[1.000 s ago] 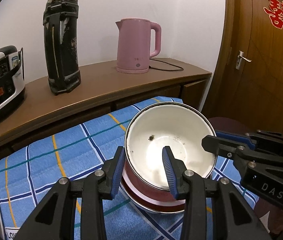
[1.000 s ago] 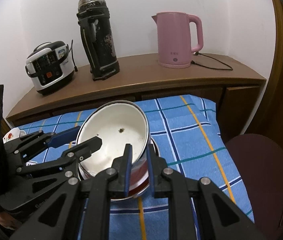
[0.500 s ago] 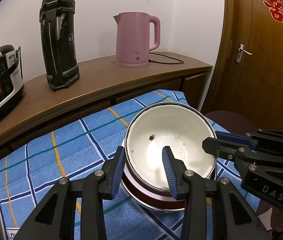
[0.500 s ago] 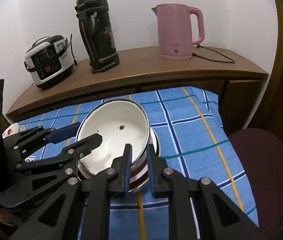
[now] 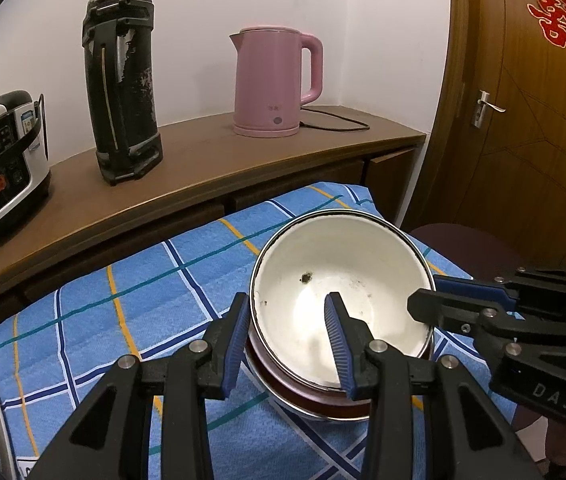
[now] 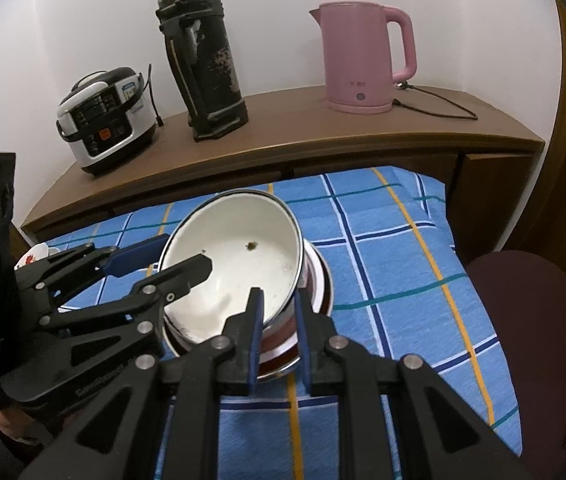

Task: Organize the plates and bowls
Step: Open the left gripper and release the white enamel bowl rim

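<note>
- Long brown wooden sideboard (image 5: 211,160) ran along the far wall, carrying a white-and-black rice cooker (image 5: 1,164) at left, a tall scuffed black thermos flask (image 5: 123,76) in the middle and a pink electric kettle (image 5: 275,84) at right.
- Blue checked tablecloth (image 5: 123,304) covered the near table.
- White enamel bowl with dark-speckled interior (image 5: 339,296) sat tilted inside a red-sided bowl with a metal rim (image 5: 303,400), the stack resting on the cloth toward the right end.
- Left gripper (image 5: 287,344) straddled the white bowl's near-left rim, fingers spread, one outside, one inside.
- Right gripper (image 6: 277,336) pinched the same bowl's rim on its right side, pads pressed to the wall.
</note>
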`<state>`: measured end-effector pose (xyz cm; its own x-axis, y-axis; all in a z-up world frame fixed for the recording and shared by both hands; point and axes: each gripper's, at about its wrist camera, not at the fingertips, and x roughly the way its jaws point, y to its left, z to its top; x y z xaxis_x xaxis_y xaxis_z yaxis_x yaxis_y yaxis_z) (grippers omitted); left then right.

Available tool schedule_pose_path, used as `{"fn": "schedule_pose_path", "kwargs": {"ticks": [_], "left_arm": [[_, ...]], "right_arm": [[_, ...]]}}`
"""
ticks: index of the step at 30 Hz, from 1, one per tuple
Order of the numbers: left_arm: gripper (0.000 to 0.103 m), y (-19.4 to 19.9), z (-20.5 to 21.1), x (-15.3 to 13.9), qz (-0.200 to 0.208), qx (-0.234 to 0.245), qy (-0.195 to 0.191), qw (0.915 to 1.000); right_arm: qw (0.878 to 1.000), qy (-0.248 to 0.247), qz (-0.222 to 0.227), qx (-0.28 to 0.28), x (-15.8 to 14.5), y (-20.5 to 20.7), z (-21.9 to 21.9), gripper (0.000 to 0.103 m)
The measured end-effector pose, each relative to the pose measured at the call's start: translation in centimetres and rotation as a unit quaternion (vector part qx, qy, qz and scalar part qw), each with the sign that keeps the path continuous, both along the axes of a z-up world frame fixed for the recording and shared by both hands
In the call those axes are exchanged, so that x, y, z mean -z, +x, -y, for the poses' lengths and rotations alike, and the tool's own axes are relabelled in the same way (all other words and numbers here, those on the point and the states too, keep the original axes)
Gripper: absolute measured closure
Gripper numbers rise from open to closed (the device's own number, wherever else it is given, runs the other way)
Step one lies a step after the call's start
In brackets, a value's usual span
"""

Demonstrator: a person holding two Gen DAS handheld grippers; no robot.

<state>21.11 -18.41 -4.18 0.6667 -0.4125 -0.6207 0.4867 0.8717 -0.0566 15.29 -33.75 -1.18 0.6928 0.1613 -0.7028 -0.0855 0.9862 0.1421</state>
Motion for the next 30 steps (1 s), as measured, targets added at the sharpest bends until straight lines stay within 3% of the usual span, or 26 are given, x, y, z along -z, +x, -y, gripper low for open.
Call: {"fn": "schedule_pose_path", "kwargs": {"ticks": [30], "left_arm": [[0.062, 0.3, 0.6, 0.6, -0.016, 0.01, 0.029, 0.9994]], "right_arm": [[1.0, 0.01, -0.021, 0.002, 1.2, 0.0, 0.0, 0.085]]}}
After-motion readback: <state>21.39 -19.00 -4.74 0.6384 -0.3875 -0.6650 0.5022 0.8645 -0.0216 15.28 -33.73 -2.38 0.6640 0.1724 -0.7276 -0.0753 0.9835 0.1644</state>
